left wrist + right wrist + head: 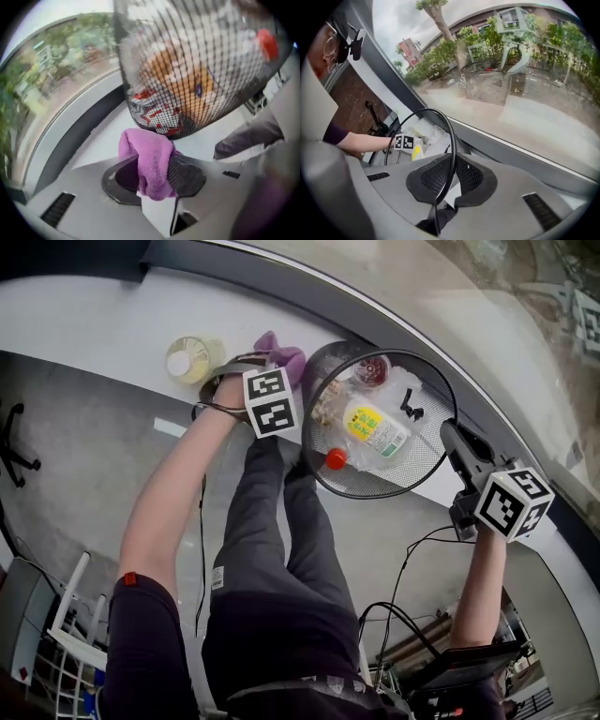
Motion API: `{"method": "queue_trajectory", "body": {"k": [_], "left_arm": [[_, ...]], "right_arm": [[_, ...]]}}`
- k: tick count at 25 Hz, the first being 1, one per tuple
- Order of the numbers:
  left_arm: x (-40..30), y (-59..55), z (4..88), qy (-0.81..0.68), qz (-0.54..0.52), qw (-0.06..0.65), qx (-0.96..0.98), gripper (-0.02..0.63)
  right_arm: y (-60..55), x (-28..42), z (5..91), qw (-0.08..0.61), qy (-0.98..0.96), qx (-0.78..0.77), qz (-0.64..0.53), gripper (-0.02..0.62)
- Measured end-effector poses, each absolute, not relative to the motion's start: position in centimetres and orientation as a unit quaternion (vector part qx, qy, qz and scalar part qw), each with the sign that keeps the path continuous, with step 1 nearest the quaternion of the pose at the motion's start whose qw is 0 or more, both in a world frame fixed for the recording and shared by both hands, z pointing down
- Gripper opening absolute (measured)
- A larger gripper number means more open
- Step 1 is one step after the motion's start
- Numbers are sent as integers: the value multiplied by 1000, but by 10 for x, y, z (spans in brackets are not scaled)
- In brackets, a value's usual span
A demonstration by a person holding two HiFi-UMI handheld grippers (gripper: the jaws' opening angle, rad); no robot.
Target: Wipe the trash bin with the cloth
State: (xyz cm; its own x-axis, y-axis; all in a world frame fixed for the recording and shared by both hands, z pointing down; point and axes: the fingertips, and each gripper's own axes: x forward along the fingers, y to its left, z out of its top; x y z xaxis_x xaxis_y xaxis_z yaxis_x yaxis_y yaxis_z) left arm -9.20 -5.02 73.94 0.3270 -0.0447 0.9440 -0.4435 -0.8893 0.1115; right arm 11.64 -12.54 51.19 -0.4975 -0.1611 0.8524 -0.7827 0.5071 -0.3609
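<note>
The black mesh trash bin (427, 460) stands on the white ledge and holds a yellow-labelled bottle (375, 427), a red cap and plastic wrap. My left gripper (281, 369) is at the bin's left side, shut on a purple cloth (284, 356). In the left gripper view the cloth (152, 161) hangs bunched between the pads of the left gripper (153, 174), just below the bin's mesh wall (197, 70). My right gripper (451, 438) is shut on the bin's right rim. In the right gripper view that rim (449, 140) runs between the jaws of the right gripper (448, 174).
A round lidded jar (192, 359) of pale yellow liquid stands on the ledge (112, 324) left of the cloth. A dark window frame (309, 282) and glass run behind the bin. Below are the person's legs, floor cables (403, 615) and a white rack (70, 634).
</note>
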Motion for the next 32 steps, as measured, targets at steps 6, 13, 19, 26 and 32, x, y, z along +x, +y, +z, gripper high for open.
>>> {"method": "queue_trajectory", "body": {"k": [6, 13, 19, 26, 32], "left_arm": [[-89, -65, 651, -293, 363, 293, 835, 114], [-48, -117, 542, -295, 218, 230, 901, 114], [-24, -102, 541, -231, 263, 171, 921, 112], [-22, -77, 541, -224, 281, 181, 916, 103], [-22, -32, 552, -224, 317, 195, 901, 103]], "right_arm": [[-95, 164, 507, 325, -711, 361, 508, 32], [-70, 193, 506, 267, -673, 356, 592, 34], [-43, 197, 509, 194, -602, 348, 692, 43], [-3, 184, 508, 96, -534, 320, 776, 40], [20, 174, 509, 20, -491, 331, 805, 41]]}}
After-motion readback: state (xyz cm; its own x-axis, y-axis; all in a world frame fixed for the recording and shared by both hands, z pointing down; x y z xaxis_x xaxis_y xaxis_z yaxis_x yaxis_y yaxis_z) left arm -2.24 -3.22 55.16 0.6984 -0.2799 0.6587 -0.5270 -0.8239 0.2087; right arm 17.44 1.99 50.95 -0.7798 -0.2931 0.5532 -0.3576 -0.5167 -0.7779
